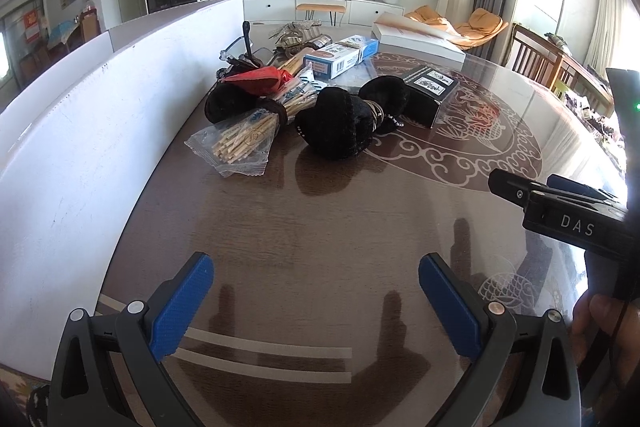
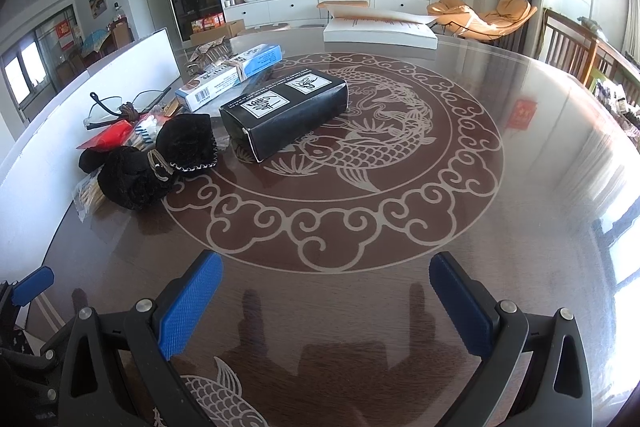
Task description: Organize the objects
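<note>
Table (image 2: 520, 227): dark wood grain under a glossy, reflective glass top. Black box (image 2: 286, 113): smooth printed card with a slight sheen. Black pouches (image 1: 340, 123): matt, fuzzy cloth. Wooden sticks (image 1: 244, 143): in clear, crinkled plastic film. Gripper pads (image 1: 182, 307): blue, finely ribbed, on matt black plastic arms.

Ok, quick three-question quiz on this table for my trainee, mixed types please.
1. True or false: the left hand-held gripper is shut on the chopstick packet.
2. Which box lies nearest the fish design's centre? A) black box B) blue-and-white box C) flat white box
3. Fill in: the right hand-held gripper is ____ and holds nothing.

Key: 1 false, it is open and well short of the packet; 2 A; 3 open.
</note>
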`<action>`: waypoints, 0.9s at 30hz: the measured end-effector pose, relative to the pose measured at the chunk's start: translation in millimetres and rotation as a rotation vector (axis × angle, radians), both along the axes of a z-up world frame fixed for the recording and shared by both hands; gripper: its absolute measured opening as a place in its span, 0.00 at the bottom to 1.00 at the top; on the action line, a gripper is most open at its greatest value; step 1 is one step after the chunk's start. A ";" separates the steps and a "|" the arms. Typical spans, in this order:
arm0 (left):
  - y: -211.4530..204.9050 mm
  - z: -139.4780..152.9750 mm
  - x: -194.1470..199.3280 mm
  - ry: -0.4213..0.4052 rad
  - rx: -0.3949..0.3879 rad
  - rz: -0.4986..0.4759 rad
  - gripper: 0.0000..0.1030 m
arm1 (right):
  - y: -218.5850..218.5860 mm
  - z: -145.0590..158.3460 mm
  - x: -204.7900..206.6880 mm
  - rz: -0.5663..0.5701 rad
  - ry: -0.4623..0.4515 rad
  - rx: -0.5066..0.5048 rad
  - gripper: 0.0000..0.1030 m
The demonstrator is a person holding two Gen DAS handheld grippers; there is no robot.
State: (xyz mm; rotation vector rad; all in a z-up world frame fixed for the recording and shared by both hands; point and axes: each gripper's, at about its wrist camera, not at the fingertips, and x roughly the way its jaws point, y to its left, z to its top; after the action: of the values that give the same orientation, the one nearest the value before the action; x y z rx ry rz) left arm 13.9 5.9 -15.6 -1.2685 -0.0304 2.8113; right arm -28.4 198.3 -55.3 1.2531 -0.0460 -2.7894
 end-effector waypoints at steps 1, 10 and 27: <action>1.0 -0.2 1.7 0.000 -0.006 -0.002 1.00 | -0.1 -0.1 -0.1 0.000 -0.001 -0.002 1.00; 6.0 -0.9 13.0 0.000 -0.033 -0.018 1.00 | -0.6 0.3 0.2 -0.001 -0.009 -0.011 1.00; 3.1 0.3 12.8 -0.001 -0.025 -0.005 1.00 | -0.4 -0.6 -1.1 -0.001 -0.018 -0.007 1.00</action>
State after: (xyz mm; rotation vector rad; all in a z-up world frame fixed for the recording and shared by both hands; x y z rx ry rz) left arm 26.7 9.0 -15.4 -1.2733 0.0085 2.8154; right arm -29.5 198.0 -55.9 1.2770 -0.0567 -2.7761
